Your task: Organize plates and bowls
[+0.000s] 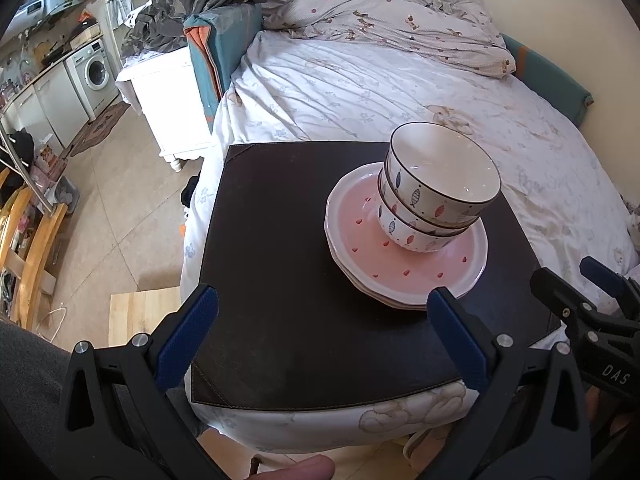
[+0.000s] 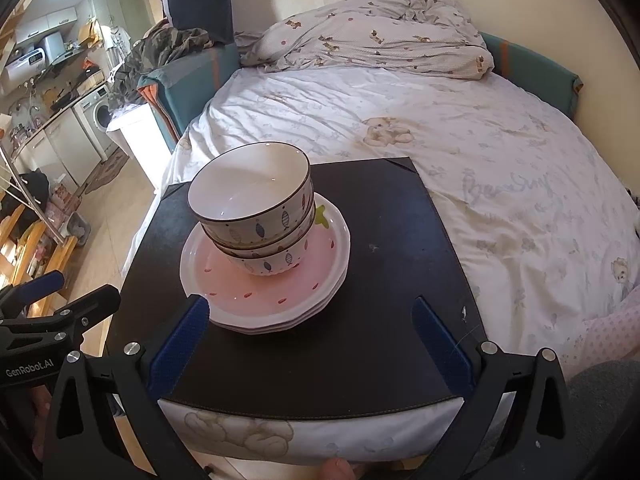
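A stack of pink plates (image 1: pixel 408 276) (image 2: pixel 240 300) with red drops rests on a dark mat (image 1: pixel 280 280) (image 2: pixel 380 260) laid on the bed. On the top plate sit nested white bowls (image 1: pixel 436 192) (image 2: pixel 256 216) with fish patterns; the upper bowl tilts slightly. My left gripper (image 1: pixel 324 328) is open near the mat's front edge, empty, its right finger (image 1: pixel 460 336) just in front of the plates. My right gripper (image 2: pixel 312 340) is also open and empty, with its left finger (image 2: pixel 180 344) close to the plates' front rim.
The mat lies on a white-sheeted bed (image 1: pixel 400 92) with a crumpled duvet (image 2: pixel 380 32) at the back. A white cabinet (image 1: pixel 168 92) and tiled floor (image 1: pixel 120 208) lie to the left, with a kitchen and washing machine (image 1: pixel 94 70) beyond. The other gripper (image 1: pixel 592 312) (image 2: pixel 44 320) shows at each view's edge.
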Tool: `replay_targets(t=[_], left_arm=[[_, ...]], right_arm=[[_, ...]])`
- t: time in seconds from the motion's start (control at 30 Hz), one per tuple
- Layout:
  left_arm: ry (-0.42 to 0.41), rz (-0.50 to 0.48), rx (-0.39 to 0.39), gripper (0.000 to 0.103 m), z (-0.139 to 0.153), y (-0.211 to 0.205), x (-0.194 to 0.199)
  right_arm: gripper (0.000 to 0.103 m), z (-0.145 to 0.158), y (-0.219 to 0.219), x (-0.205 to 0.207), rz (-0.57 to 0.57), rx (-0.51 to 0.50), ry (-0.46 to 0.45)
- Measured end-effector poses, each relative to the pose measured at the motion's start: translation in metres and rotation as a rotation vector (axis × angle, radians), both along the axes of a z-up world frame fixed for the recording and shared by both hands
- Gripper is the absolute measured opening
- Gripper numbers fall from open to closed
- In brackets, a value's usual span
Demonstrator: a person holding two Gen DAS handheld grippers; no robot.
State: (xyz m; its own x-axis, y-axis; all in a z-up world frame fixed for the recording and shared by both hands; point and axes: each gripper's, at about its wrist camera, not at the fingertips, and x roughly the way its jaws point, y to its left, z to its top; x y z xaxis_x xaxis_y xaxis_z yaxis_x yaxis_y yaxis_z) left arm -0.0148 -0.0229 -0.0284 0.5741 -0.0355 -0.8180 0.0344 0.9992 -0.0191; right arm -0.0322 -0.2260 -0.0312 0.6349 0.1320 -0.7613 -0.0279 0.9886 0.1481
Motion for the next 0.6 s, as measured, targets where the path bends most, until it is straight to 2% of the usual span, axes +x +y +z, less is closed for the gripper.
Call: replay_targets(t=[0.6], left_arm=[[0.006,0.004,-0.006,0.103,0.0007,0.0032,0.0023]], right_arm=[[0.103,0.0002,-0.0029,-0.0001,-0.009,0.007,0.003]])
